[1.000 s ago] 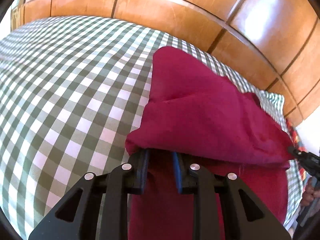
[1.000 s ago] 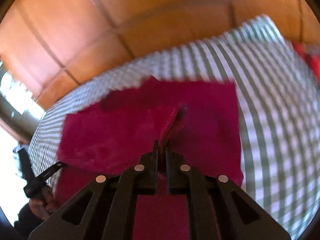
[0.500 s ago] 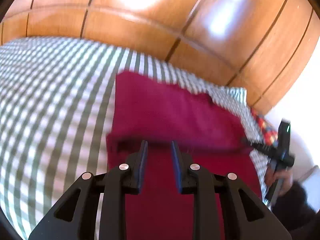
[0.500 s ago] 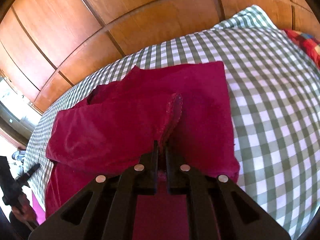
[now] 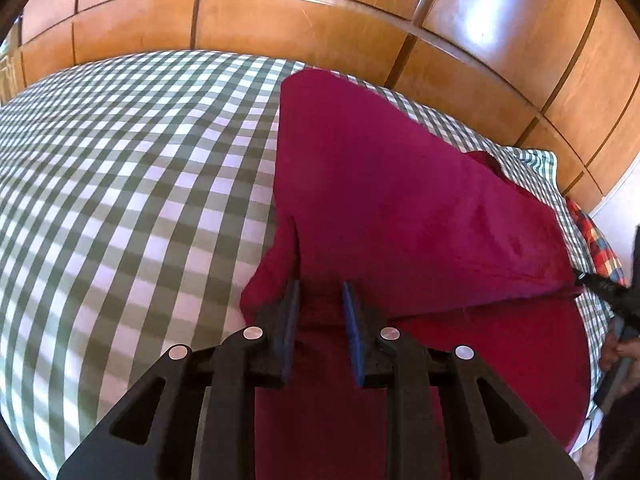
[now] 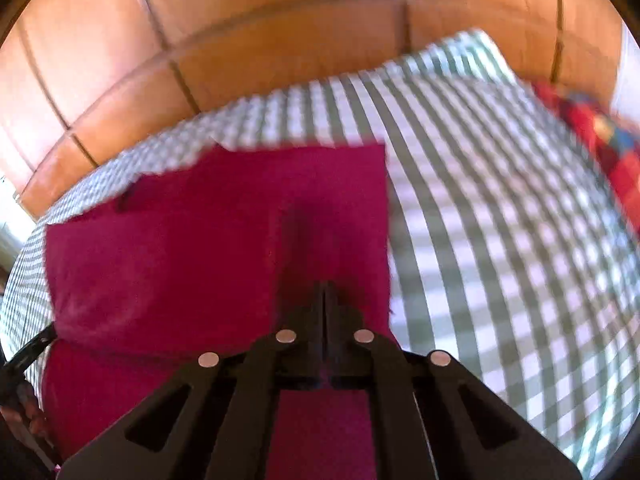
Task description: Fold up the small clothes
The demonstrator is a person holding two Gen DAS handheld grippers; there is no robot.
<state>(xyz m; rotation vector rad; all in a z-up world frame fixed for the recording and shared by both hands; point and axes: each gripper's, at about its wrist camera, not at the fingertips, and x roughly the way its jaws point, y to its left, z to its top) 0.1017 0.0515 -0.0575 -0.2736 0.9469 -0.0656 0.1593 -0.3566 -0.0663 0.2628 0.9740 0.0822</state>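
A magenta garment (image 5: 400, 200) lies on the green-checked bed cover (image 5: 120, 180), its near part folded back over itself. My left gripper (image 5: 320, 304) holds the fold's left corner, with fabric bunched around its fingertips and the jaws a little apart. At the far right of that view my right gripper (image 5: 582, 280) pinches the fold's other corner. In the blurred right wrist view the right gripper (image 6: 325, 288) has its jaws closing tight on a ridge of the garment (image 6: 200, 240). The left gripper (image 6: 38, 346) shows at the left edge, at the fold's end.
A wooden panelled wall (image 5: 320, 12) stands just behind the bed. A bright patchwork cloth (image 5: 596, 236) lies at the bed's right end. A person's hand (image 5: 622, 350) holds the right gripper. Bare checked cover (image 6: 500, 220) stretches to the right of the garment.
The left wrist view swung right and came back, with the fold's corner still at its fingertips. The thin slit between the right gripper's jaws has shut, and its view has turned blurred.
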